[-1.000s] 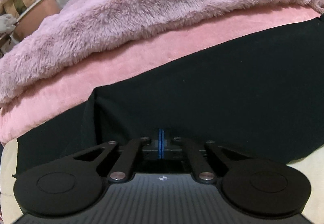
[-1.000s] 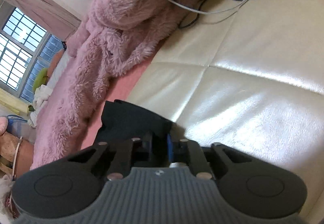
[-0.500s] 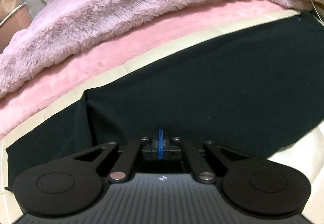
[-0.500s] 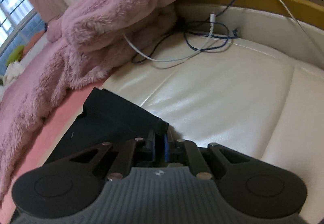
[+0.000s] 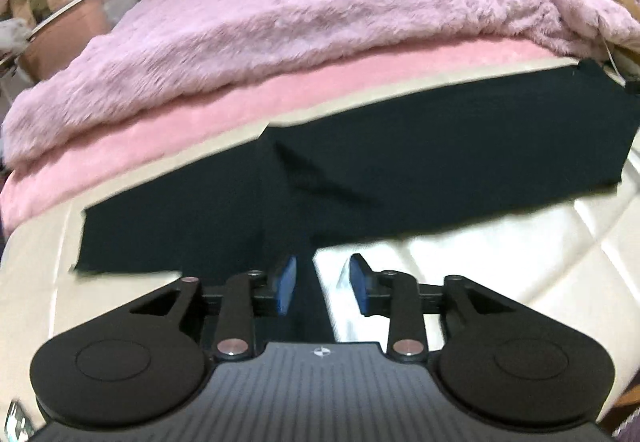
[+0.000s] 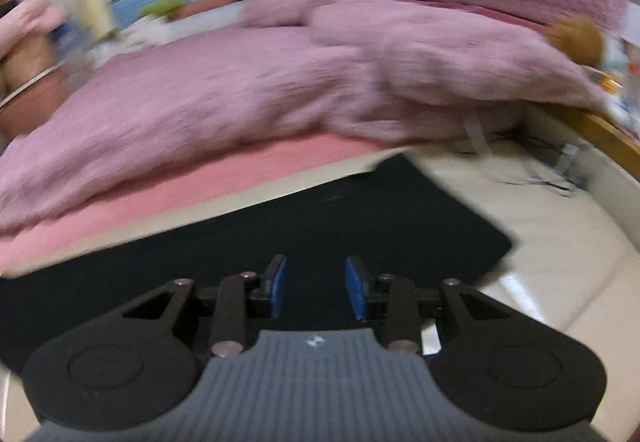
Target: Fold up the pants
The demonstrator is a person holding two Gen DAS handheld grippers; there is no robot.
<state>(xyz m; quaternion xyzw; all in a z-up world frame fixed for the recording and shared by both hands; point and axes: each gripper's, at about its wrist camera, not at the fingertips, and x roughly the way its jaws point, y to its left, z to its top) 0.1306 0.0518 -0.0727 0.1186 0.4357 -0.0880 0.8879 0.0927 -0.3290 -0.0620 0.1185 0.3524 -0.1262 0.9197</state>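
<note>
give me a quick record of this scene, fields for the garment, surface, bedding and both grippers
garment: black fabric pants, laid flat in a long band, small crease near the middle
surface: cream glossy leather-like cushion, under the pants
bedding: fluffy mauve plush blanket behind the pants, over a smooth pink sheet
left gripper: jaws opening, pads not pressing on the pants
right gripper: jaws opening, nothing between the blue pads, above the pants
cables: blurred, by the far right corner

black hand-held gripper [image 5: 323, 290] — blue pads [image 5: 287, 284], ribbed grey body
</note>
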